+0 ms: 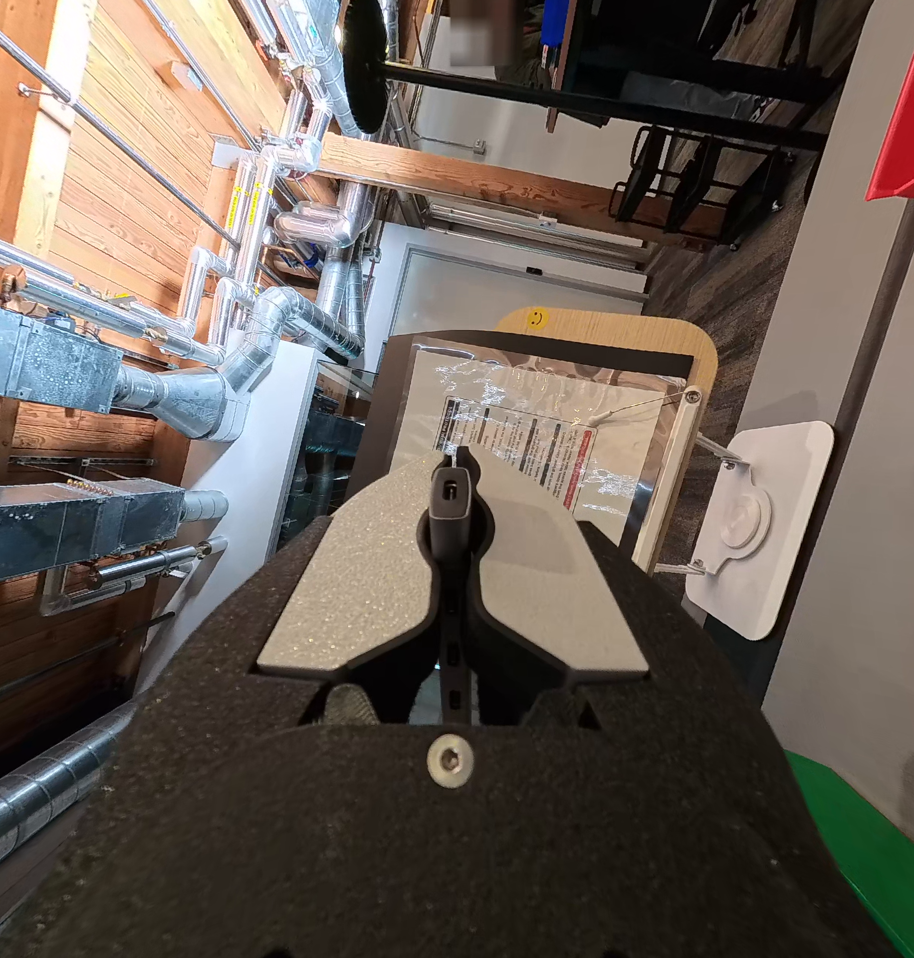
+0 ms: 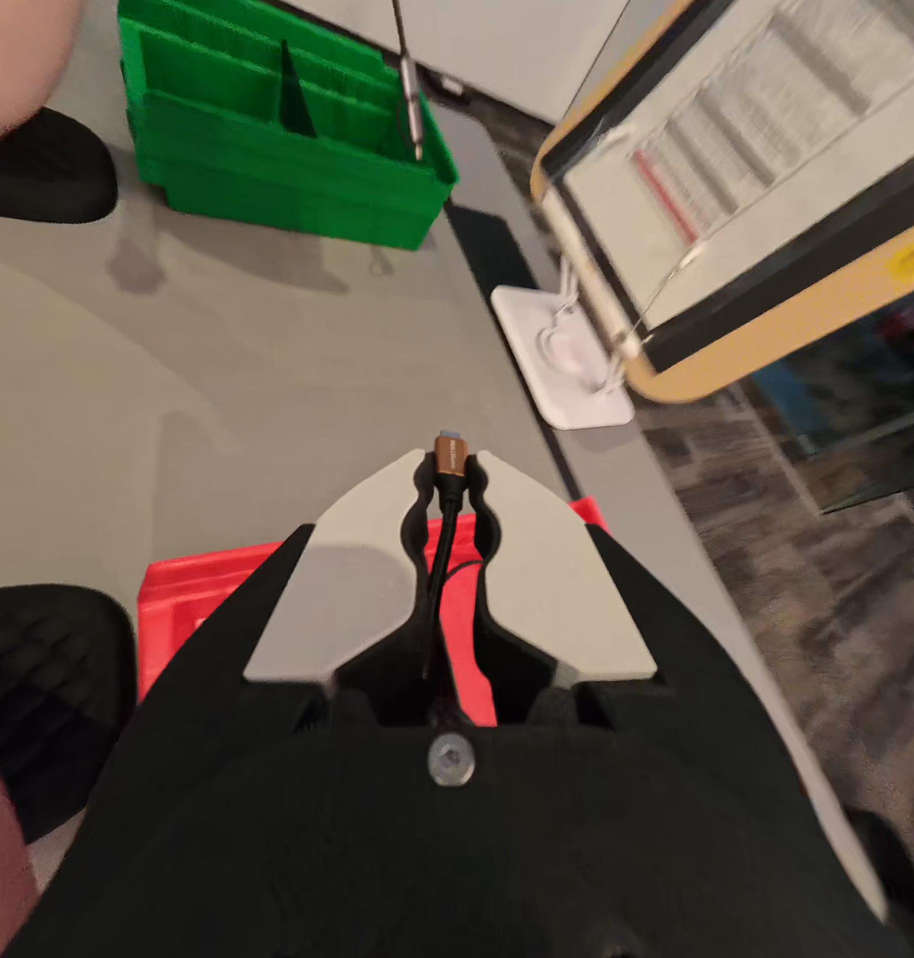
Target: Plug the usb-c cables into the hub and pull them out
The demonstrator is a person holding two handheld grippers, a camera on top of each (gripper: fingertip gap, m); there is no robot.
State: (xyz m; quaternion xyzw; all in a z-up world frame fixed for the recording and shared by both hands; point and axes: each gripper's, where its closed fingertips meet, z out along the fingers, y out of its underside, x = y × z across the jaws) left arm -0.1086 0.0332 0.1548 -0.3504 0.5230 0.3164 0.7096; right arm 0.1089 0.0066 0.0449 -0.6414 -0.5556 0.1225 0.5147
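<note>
One copper-shelled usb-c cable (image 2: pixel 450 461), black-corded, pinched upright.

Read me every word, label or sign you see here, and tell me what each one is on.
Laminated sheet on the wooden board: printed lines, red band; I don't repeat writing.
Copper plug of the usb-c cable, right gripper: tiny print, unreadable.
Yellow tags on the pipes: too small.
Yellow sticker: smiley face, no words.
Hub in the left gripper: no marking seen.
</note>
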